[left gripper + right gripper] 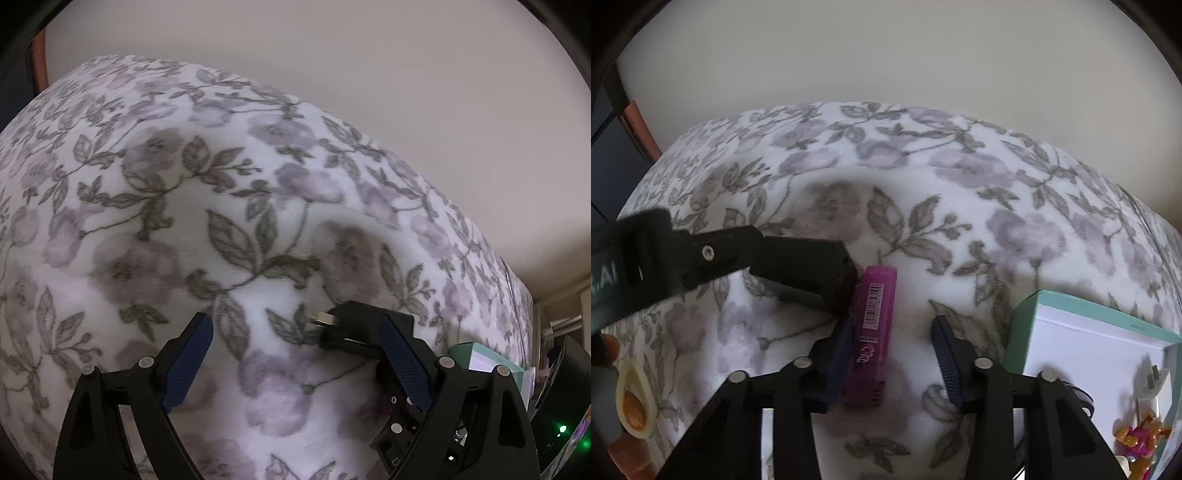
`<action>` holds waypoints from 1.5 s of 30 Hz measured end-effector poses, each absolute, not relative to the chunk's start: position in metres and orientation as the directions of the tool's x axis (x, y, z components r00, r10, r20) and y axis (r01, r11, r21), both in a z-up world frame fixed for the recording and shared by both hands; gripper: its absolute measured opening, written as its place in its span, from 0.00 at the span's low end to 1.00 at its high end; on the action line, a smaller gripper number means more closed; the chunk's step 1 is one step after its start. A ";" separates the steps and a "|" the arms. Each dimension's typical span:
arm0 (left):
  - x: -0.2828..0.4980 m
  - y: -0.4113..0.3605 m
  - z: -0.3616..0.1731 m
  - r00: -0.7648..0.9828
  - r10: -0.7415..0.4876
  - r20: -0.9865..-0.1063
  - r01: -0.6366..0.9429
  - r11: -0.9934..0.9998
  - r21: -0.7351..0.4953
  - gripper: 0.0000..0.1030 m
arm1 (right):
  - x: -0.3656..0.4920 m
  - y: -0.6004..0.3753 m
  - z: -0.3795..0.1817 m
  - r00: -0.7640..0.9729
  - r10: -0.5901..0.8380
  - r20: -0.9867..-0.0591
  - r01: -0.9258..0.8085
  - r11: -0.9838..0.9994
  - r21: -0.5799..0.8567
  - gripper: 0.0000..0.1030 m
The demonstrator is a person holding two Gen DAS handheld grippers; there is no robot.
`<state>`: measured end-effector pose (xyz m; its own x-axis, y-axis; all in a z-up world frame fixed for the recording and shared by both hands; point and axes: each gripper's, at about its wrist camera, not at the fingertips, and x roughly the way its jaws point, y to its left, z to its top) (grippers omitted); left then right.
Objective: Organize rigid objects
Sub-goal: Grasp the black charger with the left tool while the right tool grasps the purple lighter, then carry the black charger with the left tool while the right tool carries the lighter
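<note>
the box, teal-rimmed and white inside, is cut off by the frame edge with blurred small toys in it, resting on a soft floral blanket under a plain wall, while left of the box a pink rectangular case lies between the right tool, its left pad touching and right pad clear, and the left tool stands apart.

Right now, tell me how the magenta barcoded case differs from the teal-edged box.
The magenta case is slim and bears a barcode label; the teal-edged box is wide, open-topped and white inside. The case lies between the fingers of the right claw, while the box sits beside that claw, outside its fingers. The box holds small items; the case shows none. Both rest on the floral blanket.
</note>
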<state>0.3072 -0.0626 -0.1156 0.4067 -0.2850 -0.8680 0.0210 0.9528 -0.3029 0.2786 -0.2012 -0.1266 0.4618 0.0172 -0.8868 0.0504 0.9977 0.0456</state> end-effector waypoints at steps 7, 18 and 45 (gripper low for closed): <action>0.304 -0.080 -0.117 0.431 -0.300 -0.851 0.076 0.952 -0.296 0.89 | 0.276 -0.216 -0.127 0.473 0.009 -0.881 0.097 0.993 0.063 0.20; 0.305 -0.100 -0.125 0.444 -0.308 -0.841 0.127 0.951 -0.282 0.89 | 0.273 -0.219 -0.127 0.491 0.009 -0.871 0.089 0.994 0.061 0.20; 0.302 -0.103 -0.116 0.475 -0.306 -0.825 0.176 0.952 -0.252 0.69 | 0.268 -0.225 -0.123 0.524 0.043 -0.851 0.101 0.989 0.112 0.20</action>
<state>0.3021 -0.1035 -0.1158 0.4747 -0.3060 -0.8252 0.1755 0.9517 -0.2520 0.2682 -0.2250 -0.1231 0.5236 0.0431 -0.8509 0.1011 0.9885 0.1123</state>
